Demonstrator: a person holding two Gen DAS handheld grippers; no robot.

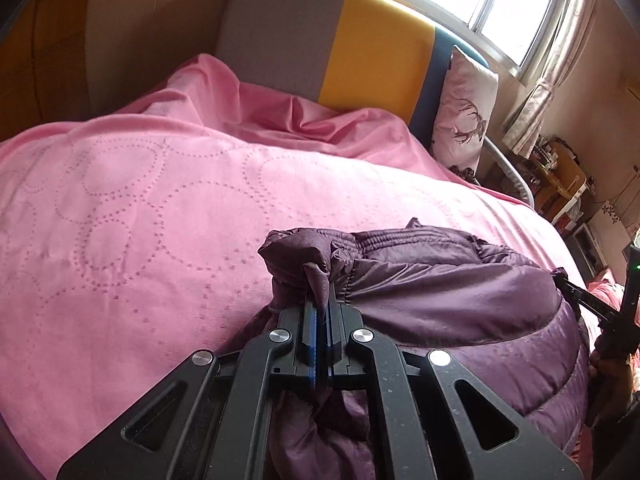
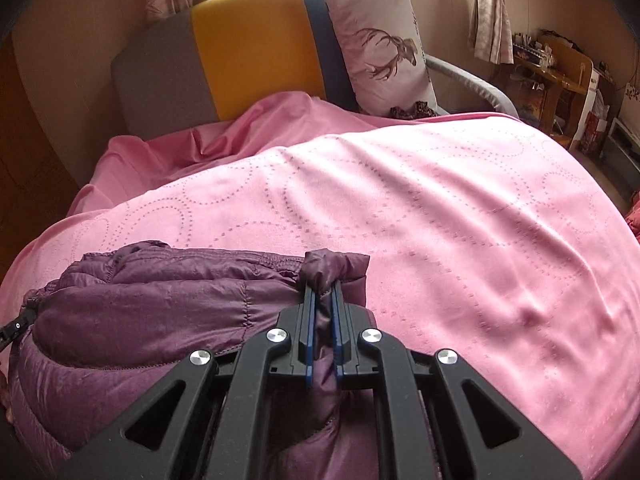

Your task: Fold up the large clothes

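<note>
A purple quilted down jacket (image 1: 440, 292) lies on a pink bedspread (image 1: 160, 220). My left gripper (image 1: 319, 300) is shut on the jacket's left corner, with fabric bunched above its fingers. My right gripper (image 2: 323, 300) is shut on the jacket's (image 2: 140, 308) right corner, with fabric pinched between the blue pads. The right gripper also shows at the right edge of the left wrist view (image 1: 592, 304). The jacket's edge is stretched between both grippers, a little above the pink bedspread (image 2: 460, 208).
A grey, yellow and blue headboard (image 1: 360, 56) stands at the back with a deer-print pillow (image 2: 384, 48) against it. A crumpled pink sheet (image 1: 280, 116) lies near the headboard. A wooden desk (image 2: 560, 76) with clutter stands to the right, under a curtained window (image 1: 500, 0).
</note>
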